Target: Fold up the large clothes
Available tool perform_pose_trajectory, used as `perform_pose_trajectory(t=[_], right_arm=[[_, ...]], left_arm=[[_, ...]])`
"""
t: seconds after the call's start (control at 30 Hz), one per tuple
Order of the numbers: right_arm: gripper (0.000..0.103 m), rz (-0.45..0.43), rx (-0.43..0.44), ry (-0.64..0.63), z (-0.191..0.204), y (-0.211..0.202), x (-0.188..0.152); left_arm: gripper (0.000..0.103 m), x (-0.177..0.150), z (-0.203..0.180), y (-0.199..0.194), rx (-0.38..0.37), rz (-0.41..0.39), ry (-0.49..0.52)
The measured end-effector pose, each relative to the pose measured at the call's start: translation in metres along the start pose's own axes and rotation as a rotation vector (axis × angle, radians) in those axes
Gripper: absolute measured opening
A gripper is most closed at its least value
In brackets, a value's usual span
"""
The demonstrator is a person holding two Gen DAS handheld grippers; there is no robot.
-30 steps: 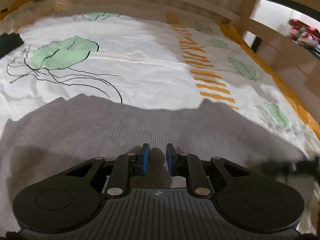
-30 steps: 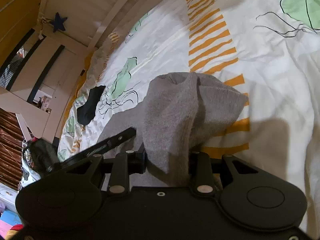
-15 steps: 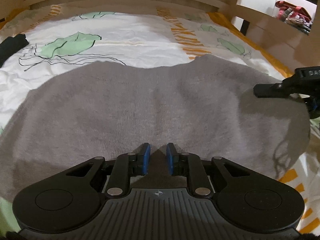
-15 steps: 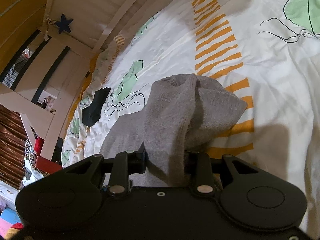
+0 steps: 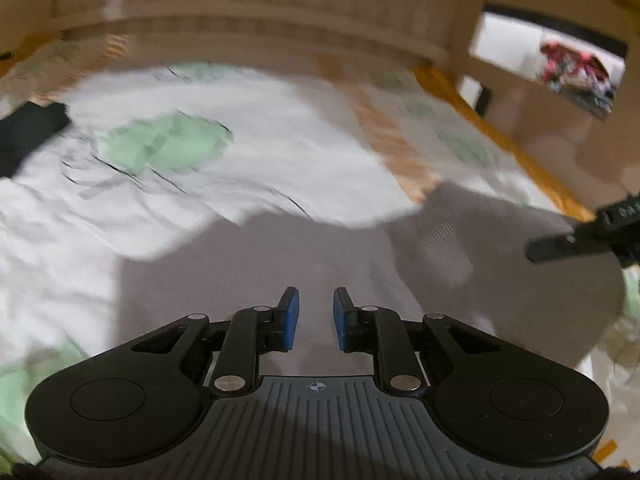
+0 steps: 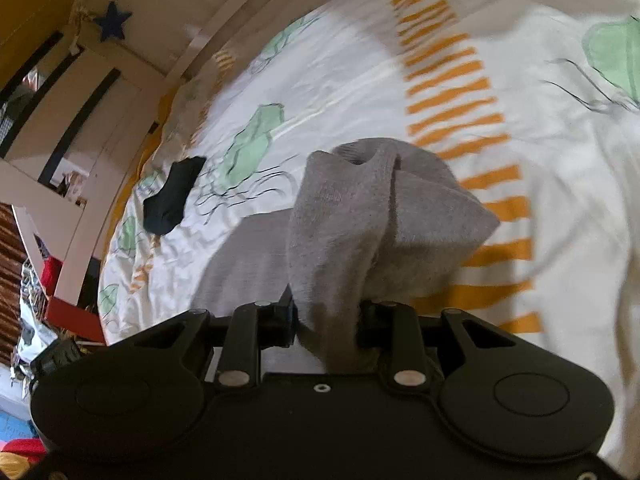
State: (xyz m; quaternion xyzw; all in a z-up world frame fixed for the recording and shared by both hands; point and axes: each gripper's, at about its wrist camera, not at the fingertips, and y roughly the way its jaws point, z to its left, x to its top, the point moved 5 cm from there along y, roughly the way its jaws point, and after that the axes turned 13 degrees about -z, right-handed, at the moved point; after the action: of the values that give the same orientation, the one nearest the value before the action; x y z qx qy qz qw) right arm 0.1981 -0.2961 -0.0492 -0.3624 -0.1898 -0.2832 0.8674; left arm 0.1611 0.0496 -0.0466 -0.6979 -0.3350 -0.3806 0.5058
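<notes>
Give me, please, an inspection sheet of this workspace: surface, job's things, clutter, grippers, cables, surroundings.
Surface: bed cover, white with green shapes and orange stripes, wrinkled.
Job's things: grey sweater spread on the cover, one bunched part lifted.
Clutter: black garment lying apart near the cover's edge.
Grippers: left gripper has a narrow gap and nothing visibly between its blue pads; right gripper is closing, with the bunched sweater between its fingers.
Cables: nothing seen.
Surroundings: pale slatted bed frame, dark star on the wall.
</notes>
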Motion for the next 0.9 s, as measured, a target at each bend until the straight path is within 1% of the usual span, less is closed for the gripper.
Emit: perform_pose_trajectory(t=[0.03,0.1,0.2,0.33,0.43,0.6,0.67,0.73,0.77,0.8,0.83,0.87,0.9], right_arm=[[0.039,0.010,0.004,0.002,0.011,0.002,0.003],[0.039,0.030,0.023,0.019,0.032,0.009,0.008],[0.039,0.056,0.057,0.033,0.068,0.029,0.008],[0.039,0.113,0.100,0.047,0.109,0.070,-0.005],[0.039,0.149,0.113,0.044,0.129,0.103,-0.022],[0.038,0.182,0.111,0.060,0.144,0.149,-0.052],[0.031,0.195,0.128,0.084,0.150,0.162,-0.064],[0.030,0.200,0.137,0.081,0.157,0.174,-0.074],[0.016,0.196,0.139,0.061,0.160,0.178,-0.078],[0.010,0.198,0.155,0.050,0.165,0.183,-0.082],[0.010,0.208,0.175,0.054,0.168,0.187,-0.085],[0.015,0.211,0.189,0.051,0.172,0.189,-0.088],[0.015,0.198,0.187,0.024,0.176,0.189,-0.089]], left_arm=[[0.019,0.006,0.014,-0.004,0.015,-0.021,-0.014],[0.019,0.012,0.039,-0.009,0.039,-0.037,-0.045],[0.019,0.009,0.071,-0.019,0.076,-0.062,-0.122],[0.019,0.004,0.094,-0.027,0.093,-0.080,-0.238],[0.019,0.006,0.108,-0.034,0.099,-0.103,-0.278],[0.019,0.004,0.122,-0.038,0.120,-0.114,-0.323],[0.019,0.002,0.125,-0.039,0.129,-0.115,-0.336],[0.019,0.001,0.129,-0.040,0.132,-0.118,-0.348],[0.019,0.000,0.131,-0.041,0.133,-0.119,-0.353],[0.020,0.000,0.132,-0.041,0.134,-0.120,-0.359],[0.022,0.000,0.134,-0.042,0.134,-0.121,-0.366],[0.027,-0.001,0.136,-0.043,0.134,-0.121,-0.377],[0.029,-0.002,0.138,-0.043,0.130,-0.122,-0.393]])
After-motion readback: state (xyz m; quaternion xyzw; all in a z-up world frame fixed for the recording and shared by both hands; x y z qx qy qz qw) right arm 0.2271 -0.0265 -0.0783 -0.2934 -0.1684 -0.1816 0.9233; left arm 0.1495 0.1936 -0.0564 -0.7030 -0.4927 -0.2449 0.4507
